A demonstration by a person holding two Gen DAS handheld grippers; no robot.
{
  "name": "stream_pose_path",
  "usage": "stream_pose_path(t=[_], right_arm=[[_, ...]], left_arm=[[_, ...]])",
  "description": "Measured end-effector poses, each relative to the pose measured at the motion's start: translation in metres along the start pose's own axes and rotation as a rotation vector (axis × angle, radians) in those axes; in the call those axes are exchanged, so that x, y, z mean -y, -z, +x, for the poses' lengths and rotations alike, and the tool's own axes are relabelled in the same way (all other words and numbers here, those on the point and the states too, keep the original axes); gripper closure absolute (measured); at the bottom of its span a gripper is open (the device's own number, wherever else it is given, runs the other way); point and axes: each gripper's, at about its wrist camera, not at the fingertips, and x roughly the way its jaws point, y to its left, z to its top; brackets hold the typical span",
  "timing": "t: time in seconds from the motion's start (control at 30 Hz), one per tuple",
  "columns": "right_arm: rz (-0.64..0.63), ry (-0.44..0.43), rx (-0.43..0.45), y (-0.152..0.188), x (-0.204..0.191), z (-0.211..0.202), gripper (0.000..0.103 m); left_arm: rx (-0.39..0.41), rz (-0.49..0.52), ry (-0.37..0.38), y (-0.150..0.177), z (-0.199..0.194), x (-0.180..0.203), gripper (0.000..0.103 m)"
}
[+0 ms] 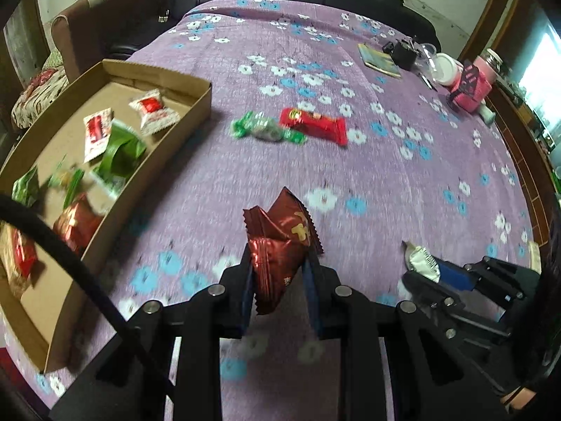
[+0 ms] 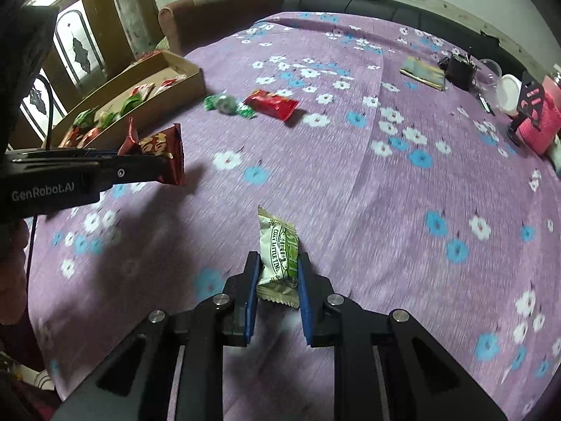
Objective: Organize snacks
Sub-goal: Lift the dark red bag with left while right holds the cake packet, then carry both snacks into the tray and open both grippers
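Observation:
My left gripper is shut on a dark red snack packet and holds it above the purple flowered bedspread; it also shows in the right wrist view. My right gripper is shut on a pale green-and-cream snack packet, also seen in the left wrist view. A cardboard tray at the left holds several red, white and green snacks. A green-wrapped candy and a red snack bar lie on the bed beyond both grippers.
At the far right of the bed lie a booklet, a black box, a white jar and a pink holder. A brown armchair stands behind the tray. A black cable crosses the lower left.

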Motion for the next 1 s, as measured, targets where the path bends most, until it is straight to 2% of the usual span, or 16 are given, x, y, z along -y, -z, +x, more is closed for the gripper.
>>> stream_pose_path(t=[0.23,0.57,0.8,1.0], right_arm=[[0.03,-0.026,-0.005,0.012,-0.014,-0.006,0.084],[0.034,-0.05,0.006,0.004,-0.036,-0.006,0.085],[-0.012,-0.081,0.017,-0.012,-0.062,-0.007,0.085],[-0.091,-0.141,0.03,-0.044,-0.097,-0.002,0.084]], left_arm=[[-0.009,-0.017,0.008,0.024,-0.01,-0.016,0.076],[-0.002,-0.019,0.002,0.034,-0.017,-0.034,0.076],[0.0,-0.039,0.01,0.034,-0.023,-0.047,0.076],[0.029,-0.098,0.026,0.028,-0.044,-0.071,0.076]])
